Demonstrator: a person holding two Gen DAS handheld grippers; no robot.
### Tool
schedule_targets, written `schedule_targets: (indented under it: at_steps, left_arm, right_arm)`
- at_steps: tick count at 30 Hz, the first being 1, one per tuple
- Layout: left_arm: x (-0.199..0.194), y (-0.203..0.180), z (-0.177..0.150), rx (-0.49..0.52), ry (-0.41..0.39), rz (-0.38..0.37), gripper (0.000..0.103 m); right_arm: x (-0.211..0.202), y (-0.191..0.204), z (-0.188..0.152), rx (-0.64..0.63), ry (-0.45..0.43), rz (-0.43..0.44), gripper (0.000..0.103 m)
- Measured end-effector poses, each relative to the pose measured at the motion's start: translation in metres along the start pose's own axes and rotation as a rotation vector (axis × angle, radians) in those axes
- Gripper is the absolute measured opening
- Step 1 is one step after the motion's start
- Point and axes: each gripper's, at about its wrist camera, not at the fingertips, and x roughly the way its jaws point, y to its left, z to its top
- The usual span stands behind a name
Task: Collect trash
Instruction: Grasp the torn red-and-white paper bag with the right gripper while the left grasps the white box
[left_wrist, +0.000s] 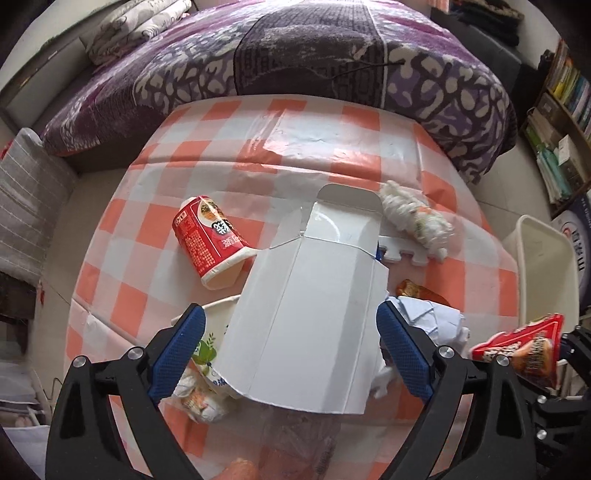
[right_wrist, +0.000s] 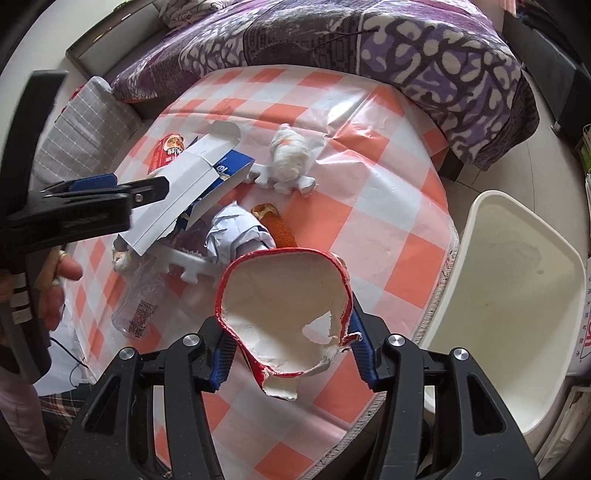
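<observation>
My left gripper (left_wrist: 291, 321) points down over a pile of trash, its jaws wide. A flattened white carton (left_wrist: 306, 314) lies tilted between its blue fingers (left_wrist: 181, 350). A gap shows on the left side, and the right pad is at the carton's edge. In the right wrist view the left gripper (right_wrist: 147, 188) sits at that carton (right_wrist: 184, 188). My right gripper (right_wrist: 290, 332) is shut on a torn red paper cup (right_wrist: 284, 295) with a cream inside, held above the table's right edge. The same cup (left_wrist: 524, 350) shows at the far right of the left wrist view.
On the orange-checked tablecloth (right_wrist: 369, 229) lie another red cup (left_wrist: 210, 240), a white wad (left_wrist: 413, 214), foam pieces (left_wrist: 402, 254), crumpled paper (left_wrist: 439, 321), a brown wrapper (right_wrist: 280, 229) and a clear bottle (right_wrist: 140, 299). A white bin (right_wrist: 517, 295) stands right of the table. A bed lies behind.
</observation>
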Motion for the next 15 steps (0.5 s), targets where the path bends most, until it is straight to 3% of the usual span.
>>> schedule_targets:
  at_steps: [3, 5, 9, 12, 15]
  left_arm:
    - [0.022, -0.007, 0.001, 0.049, 0.087, -0.040, 0.092]
    - [0.031, -0.006, -0.001, 0.036, 0.090, -0.048, 0.091]
    - [0.028, 0.015, 0.002, -0.049, 0.090, -0.210, 0.065]
    - [0.020, 0.031, 0.000, -0.103, 0.069, -0.263, 0.048]
    - [0.019, 0.043, -0.004, -0.154, 0.067, -0.292, 0.047]
  right_arm:
    - [0.000, -0.003, 0.000, 0.010, 0.007, 0.012, 0.051]
    - [0.001, -0.002, 0.001, 0.004, 0.009, 0.009, 0.051]
    - [0.003, -0.001, 0.003, 0.000, 0.009, 0.009, 0.052]
    - [0.001, -0.002, 0.004, 0.008, -0.002, 0.014, 0.052]
    - [-0.002, -0.003, 0.007, 0.027, -0.016, 0.020, 0.052]
